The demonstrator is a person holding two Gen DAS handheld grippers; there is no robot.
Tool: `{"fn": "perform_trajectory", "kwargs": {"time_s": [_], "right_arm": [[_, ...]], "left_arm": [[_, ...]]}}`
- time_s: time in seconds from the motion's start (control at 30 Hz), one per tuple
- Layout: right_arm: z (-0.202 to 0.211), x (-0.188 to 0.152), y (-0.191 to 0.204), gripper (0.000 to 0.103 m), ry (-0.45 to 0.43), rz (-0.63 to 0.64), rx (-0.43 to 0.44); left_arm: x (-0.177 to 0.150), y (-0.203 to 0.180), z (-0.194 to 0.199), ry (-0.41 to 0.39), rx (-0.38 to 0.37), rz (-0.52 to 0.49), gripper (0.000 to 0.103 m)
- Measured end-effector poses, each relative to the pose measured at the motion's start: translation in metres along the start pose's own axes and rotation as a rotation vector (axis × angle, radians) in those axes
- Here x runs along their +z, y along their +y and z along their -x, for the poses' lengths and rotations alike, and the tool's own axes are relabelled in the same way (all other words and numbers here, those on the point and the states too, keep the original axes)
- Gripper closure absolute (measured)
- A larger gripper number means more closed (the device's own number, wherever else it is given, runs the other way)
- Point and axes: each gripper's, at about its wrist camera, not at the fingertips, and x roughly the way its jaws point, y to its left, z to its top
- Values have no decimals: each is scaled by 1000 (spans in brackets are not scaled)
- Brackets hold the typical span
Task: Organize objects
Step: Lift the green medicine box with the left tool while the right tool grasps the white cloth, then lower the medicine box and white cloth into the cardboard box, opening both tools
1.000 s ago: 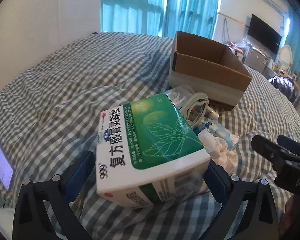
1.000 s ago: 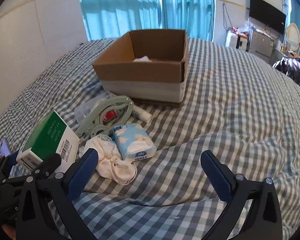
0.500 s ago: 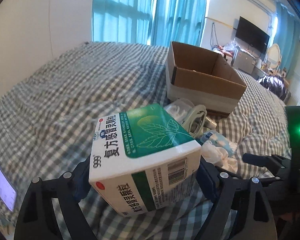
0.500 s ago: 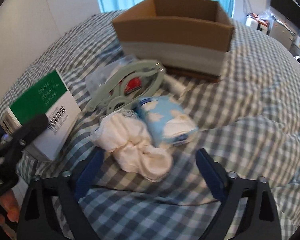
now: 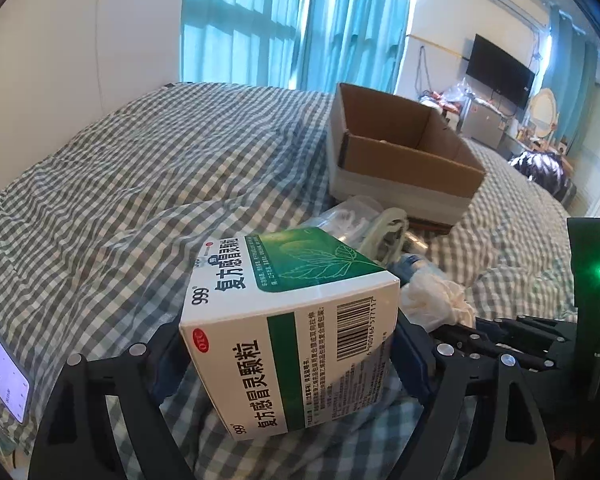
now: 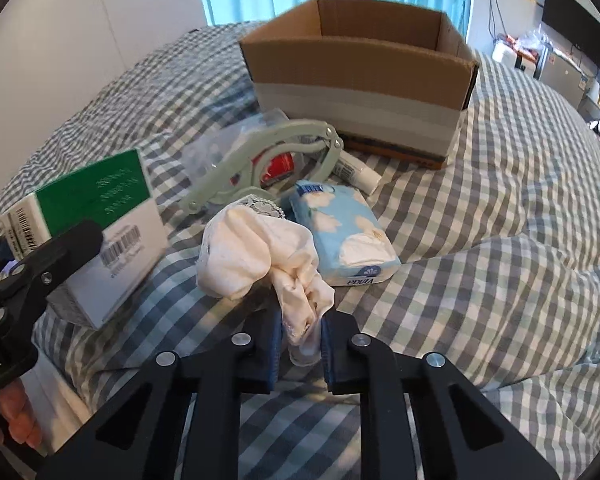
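The left gripper (image 5: 288,356) is clamped on one green-and-white medicine box (image 5: 292,320), its two blue pads pressed against the box's opposite sides. The box is tilted, its barcoded end facing the camera, above the checked bed cover (image 5: 140,184). In the right wrist view the same box (image 6: 96,220) shows at the left edge, with the left gripper's black finger across its lower corner.

The right gripper (image 6: 300,344) has closed its two fingers on the lower end of one cream cloth bundle (image 6: 260,256); the fabric is pinched between the blue pads (image 6: 274,340) while the bulk of it bunches up just ahead of them. Whether the bundle is clear of the bed cannot be told.

Four more loose things lie on the bed between the bundle and one open cardboard box (image 6: 360,80):
- one light-blue tissue pack (image 6: 344,236) with white cloud prints, touching the bundle's right side
- one pale-green plastic clamp (image 6: 272,156) lying over something red
- one clear plastic bag (image 6: 216,148) partly under the clamp
- one small white tube (image 6: 356,172) close to the cardboard box's near wall

A lit phone screen (image 5: 0,364) shows at the left edge of the left wrist view.
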Motion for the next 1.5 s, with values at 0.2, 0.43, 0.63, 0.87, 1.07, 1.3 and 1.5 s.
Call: {"fn": "perform_trajectory", "kwargs": {"time_s": [0.2, 0.43, 0.63, 0.87, 1.07, 1.3, 1.5], "right_arm": [[25, -10, 6, 88, -35, 17, -5], [68, -19, 2, 88, -89, 20, -28], [106, -15, -7, 88, -137, -5, -45], [138, 12, -13, 88, -184, 20, -67], [164, 55, -20, 88, -257, 42, -78], [169, 113, -25, 88, -316, 54, -65], [155, 165, -28, 88, -349, 67, -52]], "left_arm": [[3, -8, 21, -33, -8, -22, 17], [7, -14, 43, -62, -23, -24, 17], [11, -21, 52, -69, -35, -15, 17], [38, -32, 61, -99, -64, -30, 17], [86, -41, 63, -164, -99, -41, 17], [138, -44, 50, -212, -113, -34, 17], [182, -52, 24, -231, -111, -49, 17]]}}
